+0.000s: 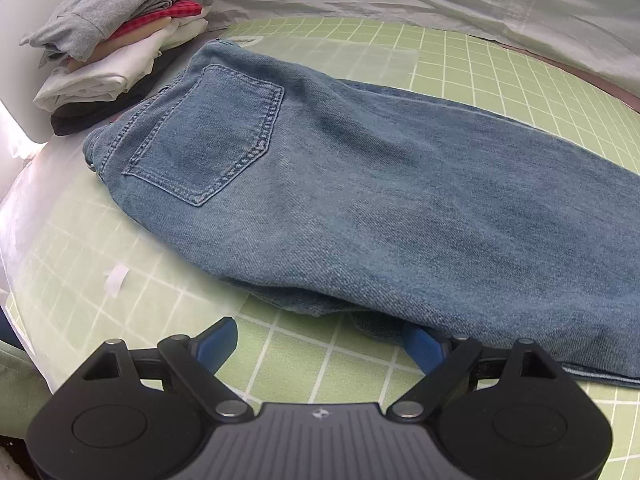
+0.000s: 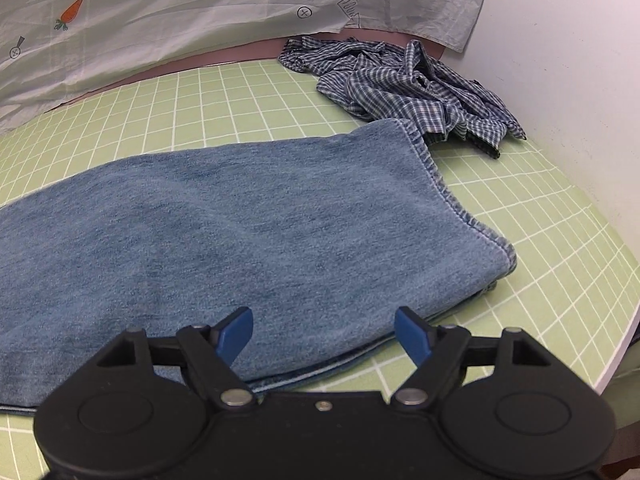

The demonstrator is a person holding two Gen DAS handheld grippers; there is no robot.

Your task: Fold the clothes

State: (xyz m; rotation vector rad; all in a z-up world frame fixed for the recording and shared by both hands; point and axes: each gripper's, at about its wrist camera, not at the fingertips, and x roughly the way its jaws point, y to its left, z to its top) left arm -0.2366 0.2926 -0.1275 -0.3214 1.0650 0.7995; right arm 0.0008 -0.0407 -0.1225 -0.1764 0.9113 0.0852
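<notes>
A pair of blue jeans (image 1: pixel 360 200) lies folded lengthwise on the green grid mat (image 1: pixel 280 344), back pocket up, waist toward the upper left. My left gripper (image 1: pixel 320 336) stands open just off the jeans' near edge by the seat, nothing between its blue fingertips. In the right wrist view the leg end of the jeans (image 2: pixel 280 232) lies flat, hems at the right. My right gripper (image 2: pixel 324 328) hangs open over the near edge of the legs, gripping nothing. A crumpled blue checked shirt (image 2: pixel 404 88) lies behind the hems.
A stack of folded clothes (image 1: pixel 116 52), grey on top, sits at the mat's far left corner beside the waistband. A white sheet with carrot prints (image 2: pixel 180 12) hangs along the back. A white wall (image 2: pixel 560 80) bounds the right; the table edge (image 2: pixel 624 344) curves near right.
</notes>
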